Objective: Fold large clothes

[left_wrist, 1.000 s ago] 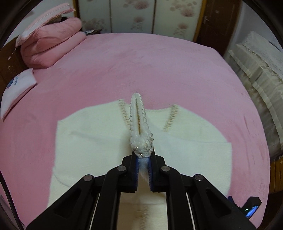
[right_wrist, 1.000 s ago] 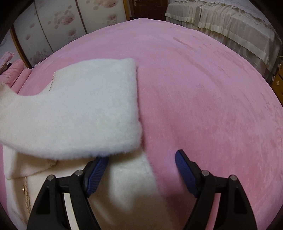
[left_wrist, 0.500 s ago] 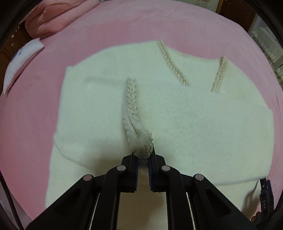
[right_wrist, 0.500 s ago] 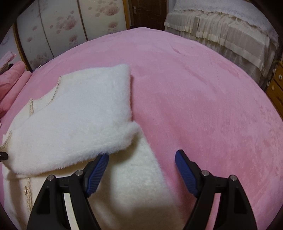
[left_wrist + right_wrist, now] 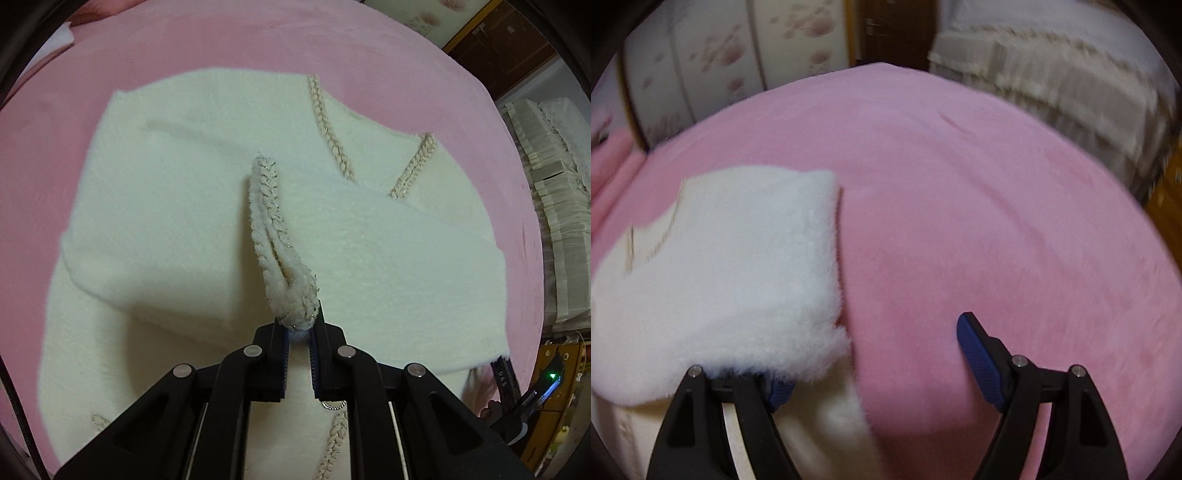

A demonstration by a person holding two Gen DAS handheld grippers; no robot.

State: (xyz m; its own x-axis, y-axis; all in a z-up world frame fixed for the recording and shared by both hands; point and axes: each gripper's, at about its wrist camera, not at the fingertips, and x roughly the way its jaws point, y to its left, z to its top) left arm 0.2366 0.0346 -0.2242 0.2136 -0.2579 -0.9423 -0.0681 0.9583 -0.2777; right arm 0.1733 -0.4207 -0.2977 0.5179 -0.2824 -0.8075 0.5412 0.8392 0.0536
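Left hand-held gripper clamped on braided cuff of cream cardigan, right hand-held gripper wide open, holding nothing, pink bed beneath.

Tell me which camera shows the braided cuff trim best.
The left wrist view: the braided cuff trim is sharp there, pinched in the left gripper. The right wrist view is blurred and shows only fluffy cream cardigan, no cuff.
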